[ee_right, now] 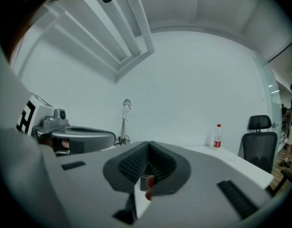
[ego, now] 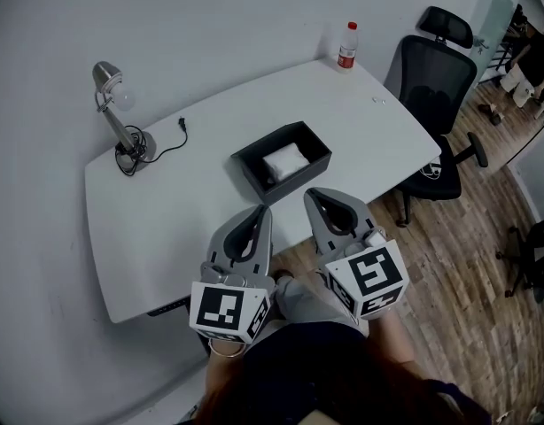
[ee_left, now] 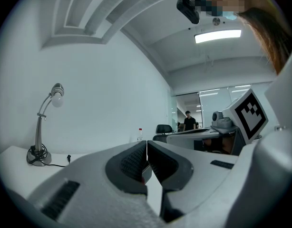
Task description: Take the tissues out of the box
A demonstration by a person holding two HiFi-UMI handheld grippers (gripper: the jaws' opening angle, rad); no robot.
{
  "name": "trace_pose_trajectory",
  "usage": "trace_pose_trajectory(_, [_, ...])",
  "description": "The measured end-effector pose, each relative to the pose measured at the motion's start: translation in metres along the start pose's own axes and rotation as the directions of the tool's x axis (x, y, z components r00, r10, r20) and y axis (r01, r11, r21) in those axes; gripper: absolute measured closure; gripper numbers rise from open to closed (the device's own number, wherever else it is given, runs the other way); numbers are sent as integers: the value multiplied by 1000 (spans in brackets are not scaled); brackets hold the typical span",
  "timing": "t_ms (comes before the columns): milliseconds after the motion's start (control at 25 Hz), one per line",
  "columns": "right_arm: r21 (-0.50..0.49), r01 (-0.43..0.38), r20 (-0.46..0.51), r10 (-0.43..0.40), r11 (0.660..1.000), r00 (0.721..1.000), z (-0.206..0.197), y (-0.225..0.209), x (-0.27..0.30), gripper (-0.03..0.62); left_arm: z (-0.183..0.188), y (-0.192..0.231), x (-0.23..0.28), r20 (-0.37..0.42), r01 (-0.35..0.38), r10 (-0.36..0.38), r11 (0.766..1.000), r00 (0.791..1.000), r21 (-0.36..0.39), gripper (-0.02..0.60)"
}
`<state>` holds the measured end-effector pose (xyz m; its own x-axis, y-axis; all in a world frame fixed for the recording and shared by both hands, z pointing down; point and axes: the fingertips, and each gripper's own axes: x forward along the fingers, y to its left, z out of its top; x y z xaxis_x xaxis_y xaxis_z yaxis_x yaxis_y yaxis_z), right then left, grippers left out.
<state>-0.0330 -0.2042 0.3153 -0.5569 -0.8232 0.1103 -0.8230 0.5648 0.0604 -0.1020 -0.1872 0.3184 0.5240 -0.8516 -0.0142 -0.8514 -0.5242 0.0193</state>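
Left gripper and right gripper are held with jaws pressed together, empty (side by side, at the table edge), while tissues are seen inside the box just beyond.

office | white desk | swivel chair | desk lamp

I see white tabletop: black box near middle, white tissues inside; desk lamp at far left corner, cable beside; red-capped bottle upright at far right corner.
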Motion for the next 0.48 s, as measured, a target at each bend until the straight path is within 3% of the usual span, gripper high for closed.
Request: trace_pose_trajectory(480, [-2,-20,-70,20,1000,997,-10,-21,44,563,-3,41,27,-7,-42,42,999,999,-19,555])
